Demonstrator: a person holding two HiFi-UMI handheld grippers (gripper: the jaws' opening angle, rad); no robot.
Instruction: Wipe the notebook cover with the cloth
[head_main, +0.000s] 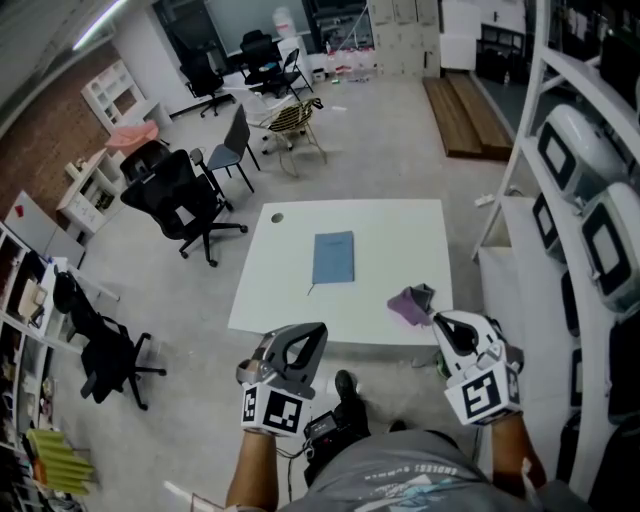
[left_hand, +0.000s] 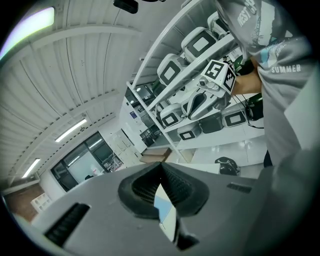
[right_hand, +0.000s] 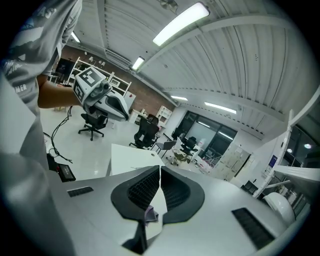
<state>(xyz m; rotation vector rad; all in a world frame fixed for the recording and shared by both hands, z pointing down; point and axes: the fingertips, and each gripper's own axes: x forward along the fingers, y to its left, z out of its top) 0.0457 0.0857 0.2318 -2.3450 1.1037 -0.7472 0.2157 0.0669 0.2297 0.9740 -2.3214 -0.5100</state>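
Observation:
A blue notebook (head_main: 333, 257) lies flat in the middle of the white table (head_main: 280, 300). A purple cloth (head_main: 411, 303) sits crumpled near the table's front right corner. Both grippers hover in front of the table's near edge, close to the person's body. My left gripper (head_main: 320, 330) is shut and empty; in the left gripper view its tips (left_hand: 161, 164) meet, and a sliver of the notebook (left_hand: 162, 202) shows below them. My right gripper (head_main: 441, 319) is shut and empty, just short of the cloth. The cloth (right_hand: 150, 214) shows below its closed tips (right_hand: 160, 167).
A white shelf rack (head_main: 590, 200) with white devices stands along the right of the table. Black office chairs (head_main: 185, 205) stand to the left and behind. A black device with cables (head_main: 335, 425) lies on the floor by the person's feet.

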